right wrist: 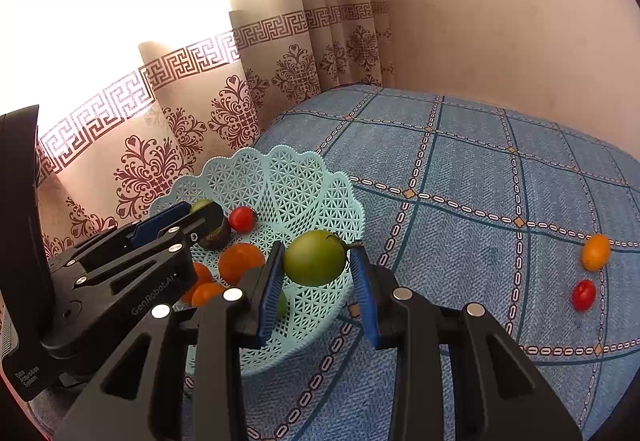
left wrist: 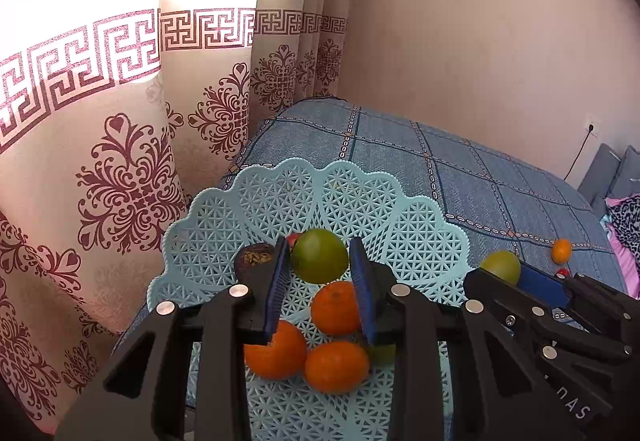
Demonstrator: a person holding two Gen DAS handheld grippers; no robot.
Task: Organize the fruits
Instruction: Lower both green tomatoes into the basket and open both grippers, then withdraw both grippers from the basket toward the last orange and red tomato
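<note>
My left gripper (left wrist: 319, 259) is shut on a green round fruit (left wrist: 319, 256) held above the pale blue lattice basket (left wrist: 280, 177). In the basket lie three oranges (left wrist: 335, 307), a dark brown fruit (left wrist: 256, 257), a cherry tomato (right wrist: 242, 219) and a partly hidden green fruit (left wrist: 380, 353). My right gripper (right wrist: 317, 255) is shut on a second green fruit (right wrist: 315, 257) over the basket's right rim (right wrist: 356, 209). In the left wrist view the right gripper (left wrist: 506, 273) shows at the right. A small orange fruit (right wrist: 595, 251) and a red tomato (right wrist: 583, 295) lie on the bed.
The basket stands near the left edge of a blue checked bedspread (right wrist: 460, 181). A patterned curtain (left wrist: 120, 181) hangs close behind it and a plain wall (right wrist: 500, 21) runs along the back. Grey cushions (left wrist: 612, 173) and a pink spotted cloth (left wrist: 628, 217) lie at the far right.
</note>
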